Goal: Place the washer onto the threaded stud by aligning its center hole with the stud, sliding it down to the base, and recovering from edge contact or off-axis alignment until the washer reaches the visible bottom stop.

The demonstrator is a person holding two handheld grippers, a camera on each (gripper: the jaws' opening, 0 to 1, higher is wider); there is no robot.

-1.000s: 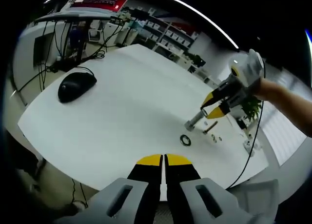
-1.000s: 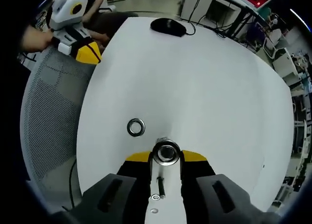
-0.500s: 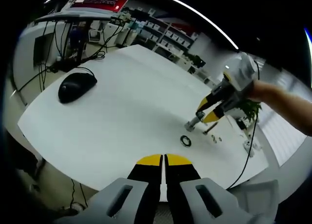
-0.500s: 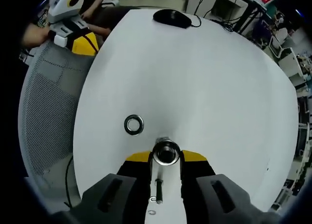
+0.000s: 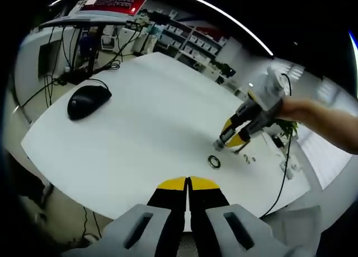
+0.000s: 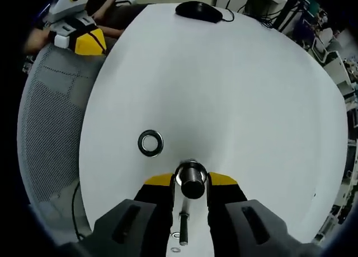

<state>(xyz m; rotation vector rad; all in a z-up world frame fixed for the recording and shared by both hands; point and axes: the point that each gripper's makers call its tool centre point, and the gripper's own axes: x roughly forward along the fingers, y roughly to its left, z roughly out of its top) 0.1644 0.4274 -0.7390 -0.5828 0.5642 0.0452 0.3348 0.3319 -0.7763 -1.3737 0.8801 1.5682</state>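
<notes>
The threaded stud (image 6: 192,180) is pinched between the jaws of the right tool (image 6: 190,181), its end facing the camera, presumably so that its axis can be steadied for the washer (image 6: 150,143). The washer lies flat on the white counter (image 6: 235,89), just beside the stud and apart from it, not yet threaded. In the left gripper view the washer (image 5: 213,162) is seen near the right tool (image 5: 232,139). The left tool (image 5: 187,183) is pressed together with nothing between its jaws, well apart from the stud at the counter's edge, apparently waiting. A computer mouse (image 5: 88,100) rests far from the stud.
</notes>
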